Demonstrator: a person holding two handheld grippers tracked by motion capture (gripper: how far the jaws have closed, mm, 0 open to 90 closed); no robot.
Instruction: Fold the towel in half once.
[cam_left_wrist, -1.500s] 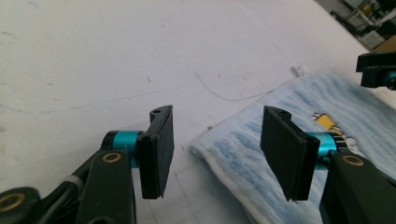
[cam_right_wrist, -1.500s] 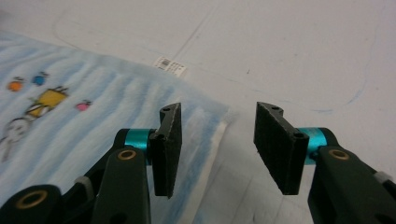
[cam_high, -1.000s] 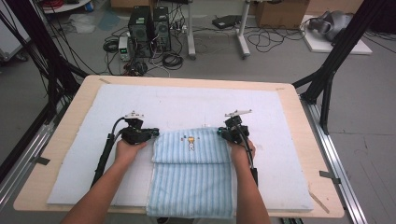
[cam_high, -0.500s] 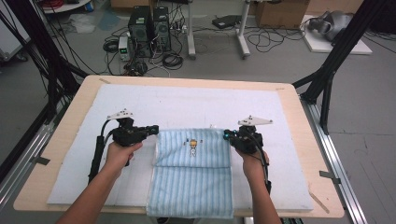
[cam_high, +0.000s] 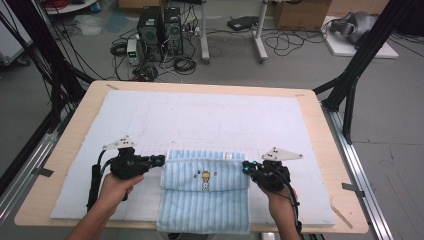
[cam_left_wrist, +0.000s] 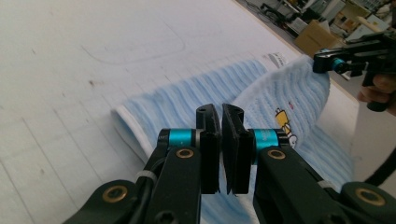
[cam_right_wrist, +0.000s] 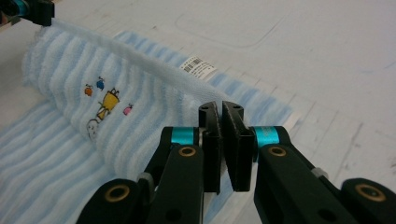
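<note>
The towel (cam_high: 205, 192), light blue with white stripes and a small cartoon print, lies at the near edge of the bench (cam_high: 65, 150), its far part lifted into a fold held up at both ends. The left gripper (cam_high: 159, 161) pinches the fold's left corner, jaws nearly together on the cloth; the right gripper (cam_high: 246, 168) pinches the right corner the same way. In the left gripper view the jaws close on the towel edge, with the other gripper (cam_left_wrist: 327, 63) at the fold's far end. One towel, two grippers, two hands. A white label (cam_right_wrist: 198, 66) with a barcode lies on the towel's far edge. A pale blue-white mat (cam_high: 210, 117) with faint drawn outlines covers the wooden bench. Beyond it, on the grey floor, stand two computer towers (cam_high: 160, 27) amid tangled cables, with cardboard boxes (cam_high: 300, 12) farther back.
</note>
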